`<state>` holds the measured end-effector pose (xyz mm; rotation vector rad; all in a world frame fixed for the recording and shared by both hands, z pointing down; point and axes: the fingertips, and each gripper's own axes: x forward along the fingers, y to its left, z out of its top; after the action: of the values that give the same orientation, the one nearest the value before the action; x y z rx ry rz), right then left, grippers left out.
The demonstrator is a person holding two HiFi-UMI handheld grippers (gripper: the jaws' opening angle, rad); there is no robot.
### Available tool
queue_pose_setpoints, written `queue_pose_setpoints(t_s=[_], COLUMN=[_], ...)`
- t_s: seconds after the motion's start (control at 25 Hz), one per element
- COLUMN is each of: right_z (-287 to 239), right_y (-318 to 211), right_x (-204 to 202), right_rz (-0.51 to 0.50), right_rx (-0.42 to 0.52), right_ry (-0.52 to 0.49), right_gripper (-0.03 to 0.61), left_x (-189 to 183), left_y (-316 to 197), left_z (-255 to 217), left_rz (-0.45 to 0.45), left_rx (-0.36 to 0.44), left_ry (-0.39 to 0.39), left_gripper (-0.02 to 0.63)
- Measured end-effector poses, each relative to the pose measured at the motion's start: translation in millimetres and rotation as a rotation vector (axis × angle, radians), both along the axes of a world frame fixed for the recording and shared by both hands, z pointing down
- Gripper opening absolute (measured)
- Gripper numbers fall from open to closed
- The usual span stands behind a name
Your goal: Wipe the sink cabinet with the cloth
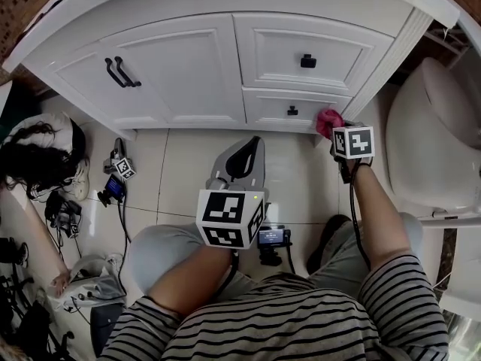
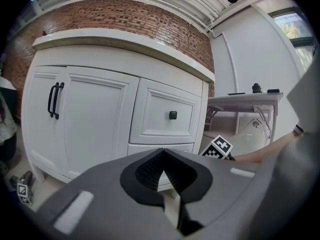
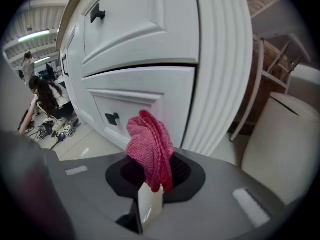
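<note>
Well, cloth: one pink knitted cloth [image 3: 150,146], clamped in right gripper [image 3: 150,186], at lower right edge of white sink cabinet [image 1: 188,74].
Room: open floor tiles [image 1: 188,171] leftward; white toilet [image 1: 428,134] close right.
Left gripper [image 2: 165,176]: jaws together, empty.
Drawers [image 1: 304,51]: two.

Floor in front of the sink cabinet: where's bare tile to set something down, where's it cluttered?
Free: the tiled floor between the sink cabinet and the left gripper, and the strip from there to the right gripper with the cloth. Crowded: cables and gear at the left; only a narrow gap beside the toilet at the right.
</note>
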<state>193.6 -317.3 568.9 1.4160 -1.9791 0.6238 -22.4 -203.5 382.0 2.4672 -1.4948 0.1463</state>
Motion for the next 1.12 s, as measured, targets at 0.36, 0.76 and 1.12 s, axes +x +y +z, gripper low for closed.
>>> queue_pose_setpoints(t_s=[0.36,0.76,1.12], right_z=[44.1,76.8,50.5], right_y=[-1.6,-21.3,-4.6], right_x=[-203.6,-91.5,-6.7], right_rz=[-0.359,-0.145,0.022], right_rx=[0.031,-0.031,-0.049], right_ry=[-0.081,0.026,0.053], right_gripper=[0.064,0.064,0.066], left_x=[-7.7,-8.7,3.7], left_y=[4.0,-4.5,-2.0], left_z=[-2.9,0.8,-7.1], left_rz=[-0.004,-0.005,0.004], left_rx=[0.003,-0.014,0.042], left_ry=[0.03,0.038,-0.041], left_gripper=[0.002,0.002,0.002])
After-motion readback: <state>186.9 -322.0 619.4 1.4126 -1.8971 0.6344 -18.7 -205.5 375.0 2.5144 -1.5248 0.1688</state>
